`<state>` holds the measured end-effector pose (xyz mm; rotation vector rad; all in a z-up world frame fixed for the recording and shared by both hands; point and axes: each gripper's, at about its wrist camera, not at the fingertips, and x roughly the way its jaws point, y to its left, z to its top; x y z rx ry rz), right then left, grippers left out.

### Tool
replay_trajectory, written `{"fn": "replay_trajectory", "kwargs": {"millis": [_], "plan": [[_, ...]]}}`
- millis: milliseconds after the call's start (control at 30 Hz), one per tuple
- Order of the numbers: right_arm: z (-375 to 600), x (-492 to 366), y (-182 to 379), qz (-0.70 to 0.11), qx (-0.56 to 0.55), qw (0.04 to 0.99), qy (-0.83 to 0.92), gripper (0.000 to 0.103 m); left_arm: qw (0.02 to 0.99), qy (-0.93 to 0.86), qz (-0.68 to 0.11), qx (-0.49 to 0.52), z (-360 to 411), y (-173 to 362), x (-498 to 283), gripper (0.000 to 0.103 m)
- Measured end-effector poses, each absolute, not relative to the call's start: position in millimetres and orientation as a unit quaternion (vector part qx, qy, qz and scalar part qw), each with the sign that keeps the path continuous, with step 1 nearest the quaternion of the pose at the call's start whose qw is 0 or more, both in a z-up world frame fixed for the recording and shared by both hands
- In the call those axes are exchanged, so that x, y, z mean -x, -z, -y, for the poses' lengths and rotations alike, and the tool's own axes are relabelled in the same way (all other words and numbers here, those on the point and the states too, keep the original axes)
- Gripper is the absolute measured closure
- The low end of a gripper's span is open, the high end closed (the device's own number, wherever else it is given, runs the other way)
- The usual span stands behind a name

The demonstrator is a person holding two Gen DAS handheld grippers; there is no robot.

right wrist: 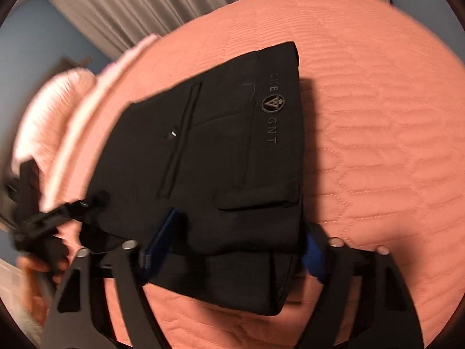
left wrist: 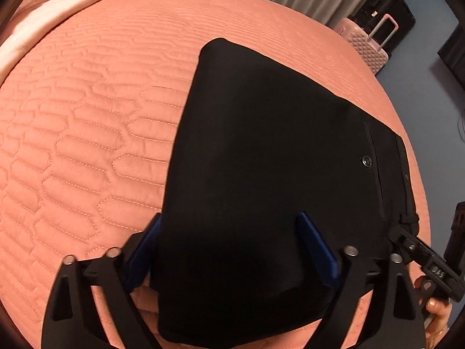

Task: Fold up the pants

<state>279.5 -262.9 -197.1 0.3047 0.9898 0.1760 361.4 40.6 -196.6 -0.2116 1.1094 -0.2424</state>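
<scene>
Both tools (left wrist: 229, 232) (right wrist: 238, 232) straddle the folded pants (left wrist: 261, 145).

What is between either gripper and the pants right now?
Nothing visible. The folded pants lie bare on the bedspread, and their near edge already sits between the fingers of the left gripper and the right gripper.

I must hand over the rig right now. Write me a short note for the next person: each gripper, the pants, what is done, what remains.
Left gripper: jaws apart astride the near edge of the black pants; grip unclear.
Right gripper: same, at the waistband end.
Pants: folded into a compact stack on the pink quilt.
Done: main folds.
Left: probably just release and tidy edges.
</scene>
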Motion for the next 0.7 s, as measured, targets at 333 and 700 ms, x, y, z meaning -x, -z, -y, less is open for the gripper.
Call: {"fn": "replay_trajectory", "kwargs": {"millis": [333, 700], "plan": [[263.2, -223.8, 150.5, -0.452, -0.133, 0.874, -0.123, 0.082, 0.846, 0.137, -0.508, 0.092, -50.9, 160.7, -308.8, 0.081], [261.2, -108.2, 176.0, -0.512, -0.107, 0.847, -0.094, 0.064, 0.853, 0.095, -0.514, -0.001, -41.6, 158.5, -180.6, 0.059]]}}
